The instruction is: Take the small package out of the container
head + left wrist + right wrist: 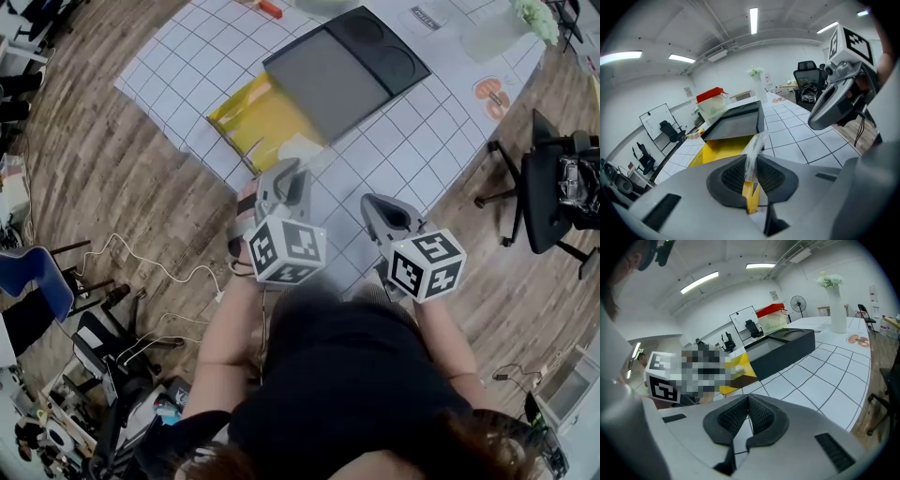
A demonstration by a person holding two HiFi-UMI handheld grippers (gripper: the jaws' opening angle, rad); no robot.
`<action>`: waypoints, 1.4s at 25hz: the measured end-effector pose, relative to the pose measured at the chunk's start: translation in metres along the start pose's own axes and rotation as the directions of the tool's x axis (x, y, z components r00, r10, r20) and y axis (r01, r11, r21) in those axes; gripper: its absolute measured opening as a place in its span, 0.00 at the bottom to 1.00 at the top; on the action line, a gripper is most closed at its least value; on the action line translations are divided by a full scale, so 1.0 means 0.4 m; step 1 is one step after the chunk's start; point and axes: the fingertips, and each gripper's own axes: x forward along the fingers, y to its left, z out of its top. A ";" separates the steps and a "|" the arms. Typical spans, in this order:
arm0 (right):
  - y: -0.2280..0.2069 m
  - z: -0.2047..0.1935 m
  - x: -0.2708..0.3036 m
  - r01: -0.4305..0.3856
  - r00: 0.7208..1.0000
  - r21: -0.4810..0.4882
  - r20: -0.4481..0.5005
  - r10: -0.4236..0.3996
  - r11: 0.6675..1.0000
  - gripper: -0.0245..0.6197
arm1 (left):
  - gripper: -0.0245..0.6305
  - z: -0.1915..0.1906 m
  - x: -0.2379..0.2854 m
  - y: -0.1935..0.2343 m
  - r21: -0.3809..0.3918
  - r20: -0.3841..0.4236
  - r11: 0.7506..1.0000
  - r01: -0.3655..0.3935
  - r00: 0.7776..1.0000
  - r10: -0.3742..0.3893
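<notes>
A small clear plastic package (753, 154) with a yellow lower end stands pinched between the pads of my left gripper (752, 180), which is shut on it. From the head view, the left gripper (298, 171) hovers over the near edge of the grid-patterned table, just in front of a yellow bag (258, 117). The black container (342, 70) lies behind the bag, partly over it. My right gripper (747, 404) is shut with nothing between its pads; it hangs to the right of the left one (372, 202), above the table's near edge.
A white vase with flowers (838, 310) stands at the table's far right. A clear box with a red lid (711, 103) sits behind the container. An office chair (553, 187) is right of the table, and cables (159, 272) trail across the wooden floor at left.
</notes>
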 end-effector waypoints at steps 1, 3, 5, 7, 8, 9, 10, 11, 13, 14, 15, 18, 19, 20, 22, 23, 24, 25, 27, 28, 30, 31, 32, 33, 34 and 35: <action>0.002 -0.001 0.001 0.000 1.000 0.000 0.000 0.000 1.000 0.06 | 0.13 0.001 -0.003 0.005 -0.002 0.005 1.000 -0.003 1.000 0.003; 0.007 -0.004 0.004 0.000 1.000 -0.001 -0.003 0.000 1.000 0.06 | 0.12 0.002 -0.008 0.012 0.002 0.010 1.000 -0.012 1.000 0.012; 0.014 -0.006 0.006 -0.001 1.000 -0.003 -0.002 0.001 1.000 0.06 | 0.11 0.001 -0.013 0.021 0.009 0.014 1.000 -0.021 1.000 0.021; 0.019 -0.006 0.006 -0.002 1.000 -0.004 0.004 0.002 1.000 0.06 | 0.10 0.000 -0.016 0.030 0.015 0.014 0.999 -0.034 0.999 0.033; 0.019 -0.007 0.004 -0.001 1.000 -0.003 0.007 0.001 1.000 0.06 | 0.10 0.000 -0.018 0.033 0.017 0.014 0.999 -0.041 0.999 0.041; 0.018 -0.007 0.001 -0.001 1.000 -0.002 0.009 0.001 1.000 0.06 | 0.10 0.000 -0.021 0.035 0.018 0.014 0.999 -0.050 0.999 0.050; 0.017 -0.007 -0.003 0.000 1.000 -0.001 0.012 0.000 1.000 0.06 | 0.10 0.002 -0.026 0.038 0.018 0.015 0.998 -0.060 0.998 0.060; 0.016 -0.007 -0.007 0.000 1.000 -0.001 0.015 0.000 1.000 0.06 | 0.10 0.006 -0.032 0.041 0.015 0.019 0.997 -0.072 0.997 0.072; 0.015 -0.002 -0.015 -0.002 1.000 -0.009 0.023 0.002 1.000 0.06 | 0.10 0.015 -0.046 0.051 0.007 0.029 0.995 -0.099 0.995 0.098; 0.015 0.002 -0.018 -0.005 1.000 -0.017 0.028 0.005 1.000 0.06 | 0.10 0.020 -0.054 0.058 0.001 0.033 0.994 -0.111 0.993 0.111; 0.015 0.008 -0.021 -0.008 0.999 -0.024 0.033 0.009 1.000 0.06 | 0.10 0.025 -0.063 0.063 -0.009 0.037 0.992 -0.122 0.992 0.122; 0.015 0.025 -0.039 -0.020 0.999 -0.042 0.045 0.022 0.999 0.06 | 0.10 0.040 -0.106 0.071 -0.070 0.047 0.987 -0.144 0.988 0.147; 0.015 0.031 -0.045 -0.025 0.998 -0.049 0.049 0.027 0.999 0.06 | 0.10 0.044 -0.124 0.073 -0.095 0.052 0.984 -0.151 0.986 0.157; 0.015 0.039 -0.051 -0.030 0.998 -0.058 0.053 0.033 0.998 0.06 | 0.10 0.049 -0.142 0.076 -0.117 0.057 0.980 -0.162 0.984 0.170; 0.020 0.057 -0.061 -0.042 0.997 -0.079 0.069 0.048 0.996 0.06 | 0.10 0.055 -0.177 0.087 -0.144 0.061 0.971 -0.193 0.977 0.203; 0.023 0.066 -0.064 -0.049 0.995 -0.087 0.078 0.056 0.995 0.06 | 0.10 0.058 -0.195 0.092 -0.152 0.062 0.966 -0.210 0.973 0.221; 0.025 0.073 -0.069 -0.056 0.994 -0.091 0.087 0.064 0.994 0.06 | 0.10 0.062 -0.212 0.095 -0.160 0.064 0.961 -0.225 0.969 0.238; 0.026 0.079 -0.073 -0.060 0.993 -0.093 0.093 0.069 0.994 0.06 | 0.10 0.066 -0.228 0.095 -0.170 0.067 0.956 -0.238 0.965 0.252; 0.025 0.088 -0.082 -0.064 0.992 -0.095 0.101 0.074 0.993 0.06 | 0.10 0.076 -0.257 0.090 -0.195 0.074 0.948 -0.253 0.959 0.272; 0.025 0.093 -0.086 -0.065 0.992 -0.098 0.105 0.075 0.993 0.06 | 0.10 0.079 -0.270 0.087 -0.208 0.075 0.943 -0.259 0.957 0.279; 0.029 0.100 -0.094 -0.071 0.990 -0.106 0.111 0.082 0.992 0.06 | 0.10 0.078 -0.295 0.080 -0.232 0.069 0.935 -0.270 0.954 0.293; 0.031 0.104 -0.098 -0.076 0.990 -0.112 0.114 0.088 0.991 0.06 | 0.10 0.076 -0.306 0.077 -0.242 0.064 0.930 -0.276 0.952 0.300; 0.033 0.107 -0.102 -0.081 0.989 -0.117 0.116 0.094 0.990 0.06 | 0.10 0.075 -0.316 0.072 -0.251 0.061 0.926 -0.282 0.950 0.306; 0.034 0.110 -0.106 -0.085 0.988 -0.123 0.117 0.099 0.989 0.06 | 0.10 0.075 -0.325 0.067 -0.258 0.059 0.922 -0.288 0.948 0.312; 0.035 0.111 -0.110 -0.087 0.988 -0.129 0.116 0.103 0.988 0.06 | 0.10 0.074 -0.333 0.061 -0.264 0.057 0.919 -0.292 0.947 0.317; 0.036 0.111 -0.114 -0.089 0.988 -0.135 0.115 0.105 0.987 0.06 | 0.10 0.073 -0.341 0.055 -0.270 0.056 0.917 -0.295 0.945 0.321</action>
